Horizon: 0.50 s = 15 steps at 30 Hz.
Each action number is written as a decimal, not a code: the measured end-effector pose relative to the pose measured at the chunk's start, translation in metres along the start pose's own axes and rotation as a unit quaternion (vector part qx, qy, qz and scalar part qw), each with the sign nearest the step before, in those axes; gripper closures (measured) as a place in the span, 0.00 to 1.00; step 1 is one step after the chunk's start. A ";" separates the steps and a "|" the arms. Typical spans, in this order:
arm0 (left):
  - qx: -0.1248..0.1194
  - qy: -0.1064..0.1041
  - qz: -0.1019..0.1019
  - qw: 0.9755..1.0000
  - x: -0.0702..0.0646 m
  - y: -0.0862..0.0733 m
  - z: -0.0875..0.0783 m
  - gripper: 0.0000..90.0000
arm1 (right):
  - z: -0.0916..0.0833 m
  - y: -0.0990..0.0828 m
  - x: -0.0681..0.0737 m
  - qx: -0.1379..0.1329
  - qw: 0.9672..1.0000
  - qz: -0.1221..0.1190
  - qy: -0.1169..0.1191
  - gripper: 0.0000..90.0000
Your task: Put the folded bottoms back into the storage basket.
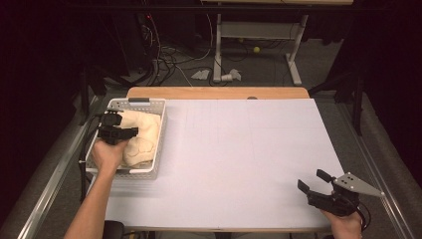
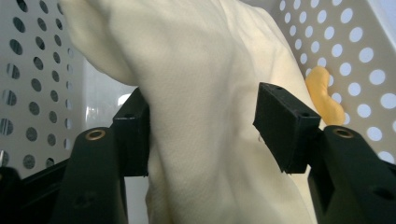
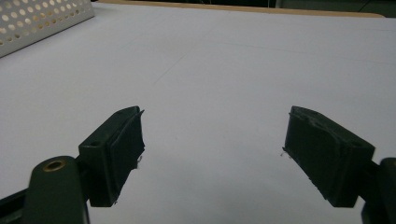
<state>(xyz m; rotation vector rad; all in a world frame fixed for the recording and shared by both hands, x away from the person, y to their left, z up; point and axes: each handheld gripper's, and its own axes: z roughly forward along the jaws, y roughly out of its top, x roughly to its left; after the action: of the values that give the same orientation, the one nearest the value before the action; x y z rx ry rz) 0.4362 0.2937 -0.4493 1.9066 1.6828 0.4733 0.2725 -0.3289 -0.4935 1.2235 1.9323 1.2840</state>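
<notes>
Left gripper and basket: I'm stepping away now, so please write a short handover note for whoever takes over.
Left gripper: in the white basket, jaws apart around the cream cloth; one pad touches it, the other stands clear.
Right gripper: open and holding nothing, above the white table sheet at its near right corner.
Done: no cloth is out on the sheet.
Left: grip the cloth and lift it out.

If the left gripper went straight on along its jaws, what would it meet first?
The cream cloth. A fold of it already lies between the open jaws of the left gripper, with the one pad against it. Behind it stands the perforated wall of the white basket; depth is hard to judge.
</notes>
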 end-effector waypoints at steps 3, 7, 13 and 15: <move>-0.004 0.005 0.000 1.000 0.001 0.000 -0.003 0.39 | 0.000 0.000 0.000 -0.001 1.000 0.000 0.000 0.23; -0.013 0.007 -0.003 1.000 0.004 -0.001 -0.009 0.39 | 0.000 0.000 0.000 0.000 1.000 0.001 0.000 0.23; -0.032 0.001 -0.012 0.999 0.011 -0.003 -0.022 0.38 | 0.000 0.000 0.000 -0.001 1.000 0.001 -0.001 0.23; -0.040 -0.005 -0.012 0.999 0.013 -0.003 -0.026 0.38 | 0.000 0.000 0.000 -0.001 1.000 0.001 -0.001 0.23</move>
<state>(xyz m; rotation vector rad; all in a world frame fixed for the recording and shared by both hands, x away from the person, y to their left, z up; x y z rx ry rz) 0.4198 0.3110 -0.4317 1.8254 1.6546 0.5142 0.2722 -0.3288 -0.4932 1.2248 1.9294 1.2845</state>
